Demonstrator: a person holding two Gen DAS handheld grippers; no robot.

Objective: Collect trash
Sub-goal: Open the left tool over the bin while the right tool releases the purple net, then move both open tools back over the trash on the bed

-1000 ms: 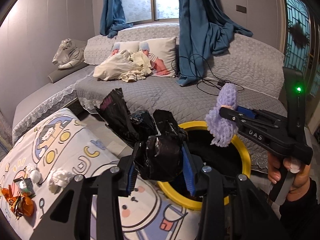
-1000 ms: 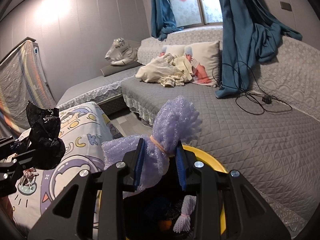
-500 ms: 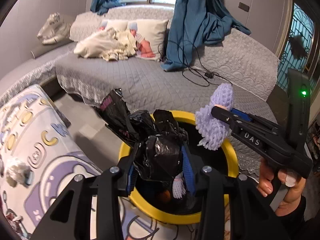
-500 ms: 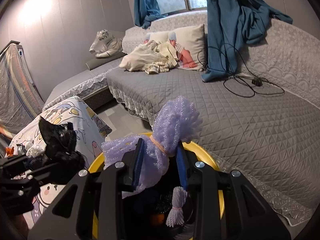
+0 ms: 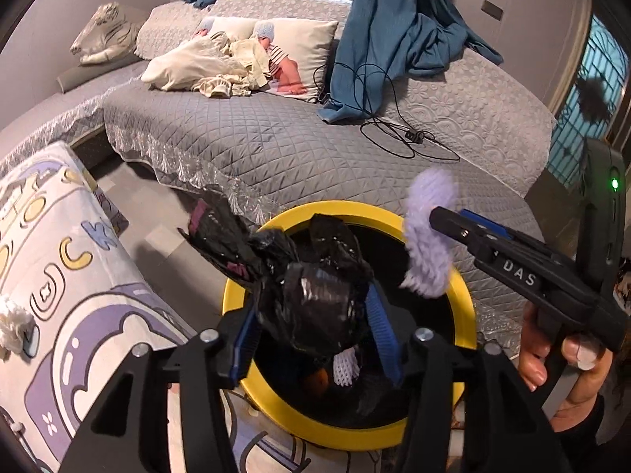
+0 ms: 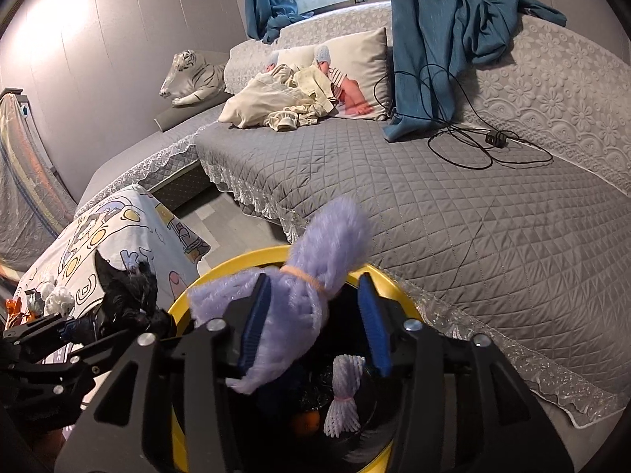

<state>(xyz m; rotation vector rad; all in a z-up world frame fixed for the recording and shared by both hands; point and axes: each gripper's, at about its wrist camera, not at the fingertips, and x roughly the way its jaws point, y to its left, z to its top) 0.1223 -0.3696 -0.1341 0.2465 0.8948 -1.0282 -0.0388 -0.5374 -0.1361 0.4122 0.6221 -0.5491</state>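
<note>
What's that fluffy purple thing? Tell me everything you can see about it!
The fluffy purple thing looks like soft lilac foam netting, bunched up and tied round its middle with a thin pale band, so both ends puff out. It sits tilted between the blue pads of the right gripper, whose jaws are opening; the far pad already stands clear of it. It hangs just over the yellow-rimmed bin, where a smaller white net bundle already lies.

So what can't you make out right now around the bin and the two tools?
- Bottom of the yellow-rimmed bin: hidden by the black plastic bag in the left wrist view, and by the purple foam net in the right wrist view.
- Orange item in the bin: too small to identify.
- Whether the left tool and the right tool, both opening, still touch their loads: motion blur.
</note>
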